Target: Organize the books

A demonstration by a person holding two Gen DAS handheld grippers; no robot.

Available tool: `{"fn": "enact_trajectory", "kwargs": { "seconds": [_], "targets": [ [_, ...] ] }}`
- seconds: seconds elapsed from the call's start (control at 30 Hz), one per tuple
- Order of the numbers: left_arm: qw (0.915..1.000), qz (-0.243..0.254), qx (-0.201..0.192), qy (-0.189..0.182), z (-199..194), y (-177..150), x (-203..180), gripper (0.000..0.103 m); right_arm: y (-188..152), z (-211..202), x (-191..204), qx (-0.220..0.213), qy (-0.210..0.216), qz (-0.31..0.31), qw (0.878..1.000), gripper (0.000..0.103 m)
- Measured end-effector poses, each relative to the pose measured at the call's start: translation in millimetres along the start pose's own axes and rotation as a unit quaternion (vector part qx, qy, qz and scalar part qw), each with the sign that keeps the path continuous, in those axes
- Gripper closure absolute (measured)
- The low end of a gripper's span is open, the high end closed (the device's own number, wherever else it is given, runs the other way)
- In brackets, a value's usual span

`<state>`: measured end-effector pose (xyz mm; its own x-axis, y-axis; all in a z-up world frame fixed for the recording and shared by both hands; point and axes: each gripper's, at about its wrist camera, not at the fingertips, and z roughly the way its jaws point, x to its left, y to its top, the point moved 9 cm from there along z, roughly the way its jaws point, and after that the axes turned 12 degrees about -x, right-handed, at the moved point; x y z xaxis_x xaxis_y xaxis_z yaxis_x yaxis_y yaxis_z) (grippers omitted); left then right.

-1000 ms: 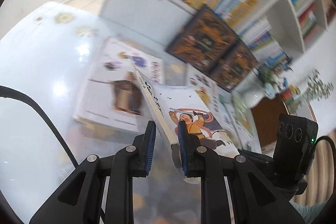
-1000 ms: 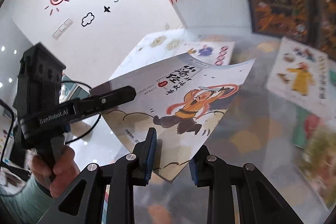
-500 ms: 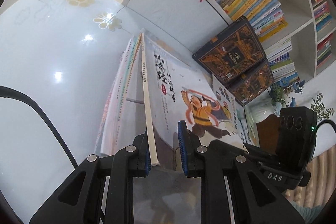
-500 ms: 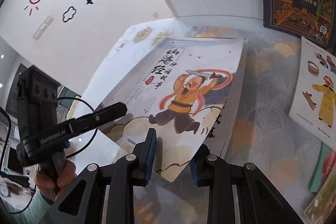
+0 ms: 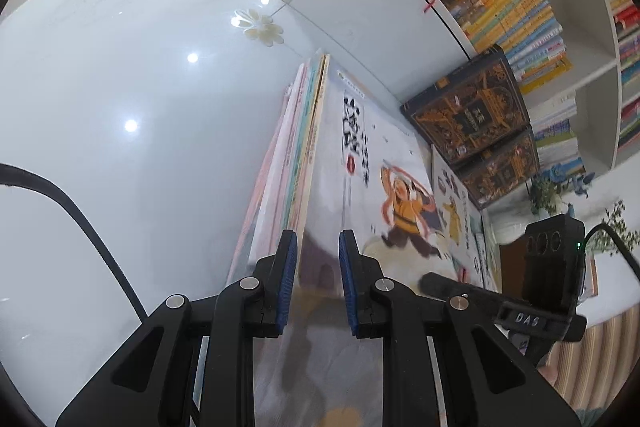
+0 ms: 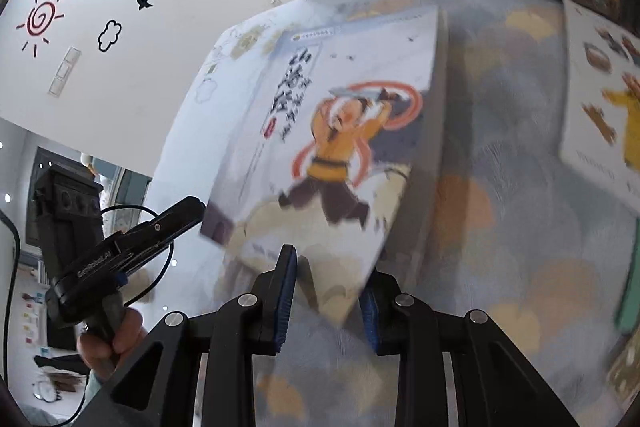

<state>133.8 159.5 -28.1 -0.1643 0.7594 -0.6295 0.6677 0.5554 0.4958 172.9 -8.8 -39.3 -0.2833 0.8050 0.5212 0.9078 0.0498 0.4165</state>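
Glossy paper fills both views: the picture book (image 6: 340,131) with the orange-robed figure on its cover now lies almost flat on top of the stack (image 5: 288,163) of thin books on the white table (image 5: 120,87), where a second ago I carried it tilted in the air above a lone book. My left gripper (image 5: 318,283) stands narrow, pinching the near spine edge; my right gripper (image 6: 326,291) is likewise nearly closed on the near corner. I have lowered both hands and rolled them level, so the cover squares up with the spines beneath. I judge this book as good as placed; 2 or more others, like the yellow-figure book (image 6: 600,107), wait on the patterned mat (image 6: 500,187).
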Motion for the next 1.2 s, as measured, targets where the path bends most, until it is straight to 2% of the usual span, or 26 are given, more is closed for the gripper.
{"fn": "enact_trajectory", "kwargs": {
  "seconds": [0.1, 0.2, 0.3, 0.33, 0.37, 0.5, 0.63, 0.73, 0.77, 0.8, 0.83, 0.87, 0.97, 1.07, 1.2],
  "targets": [
    [0.9998, 0.011, 0.014, -0.001, -10, -13, -5, 0.083, -20, -20, -12, 0.000, -0.010, 0.006, 1.000, 0.075],
    [0.9987, 0.040, 0.029, -0.012, -18, -32, -26, 0.083, -41, -45, -30, -0.012, -0.010, 0.041, 0.999, 0.075],
    [0.9947, 0.088, 0.047, -0.026, -18, -56, -66, 0.083, -63, -71, -53, -0.028, -0.010, 0.095, 0.995, 0.075],
    [0.9933, 0.098, 0.052, -0.032, -17, -63, -77, 0.079, -72, -83, -64, -0.036, -0.008, 0.119, 0.992, 0.075],
    [0.9914, 0.109, 0.058, -0.041, -16, -72, -92, 0.071, -78, -90, -71, -0.042, -0.008, 0.135, 0.990, 0.074],
    [0.9818, 0.151, 0.082, -0.081, -12, -105, -152, 0.070, -96, -130, -105, -0.073, -0.018, 0.180, 0.981, 0.074],
    [0.9708, 0.193, 0.101, -0.100, -4, -133, -204, 0.070, -107, -179, -142, -0.115, -0.042, 0.200, 0.972, 0.072],
    [0.9665, 0.205, 0.106, -0.111, 1, -148, -237, 0.070, -114, -215, -172, -0.142, -0.062, 0.215, 0.964, 0.067],
    [0.9659, 0.204, 0.110, -0.116, 3, -152, -246, 0.069, -117, -227, -184, -0.150, -0.067, 0.220, 0.962, 0.060],
    [0.9651, 0.203, 0.116, -0.118, 7, -159, -258, 0.067, -120, -243, -197, -0.162, -0.076, 0.226, 0.958, 0.050],
    [0.9624, 0.208, 0.124, -0.123, 10, -166, -269, 0.058, -124, -255, -208, -0.170, -0.082, 0.230, 0.955, 0.045],
    [0.9561, 0.221, 0.136, -0.136, 12, -176, -283, 0.047, -128, -271, -220, -0.182, -0.088, 0.235, 0.951, 0.044],
    [0.9405, 0.262, 0.144, -0.161, 13, -204, -324, 0.030, -134, -303, -251, -0.194, -0.099, 0.245, 0.945, 0.044],
    [0.9349, 0.277, 0.148, -0.165, 28, -225, -357, 0.028, -137, -333, -287, -0.203, -0.108, 0.262, 0.937, 0.044],
    [0.9380, 0.281, 0.144, -0.143, 63, -231, -391, 0.028, -126, -362, -320, -0.225, -0.113, 0.268, 0.930, 0.044]
  ]
}}
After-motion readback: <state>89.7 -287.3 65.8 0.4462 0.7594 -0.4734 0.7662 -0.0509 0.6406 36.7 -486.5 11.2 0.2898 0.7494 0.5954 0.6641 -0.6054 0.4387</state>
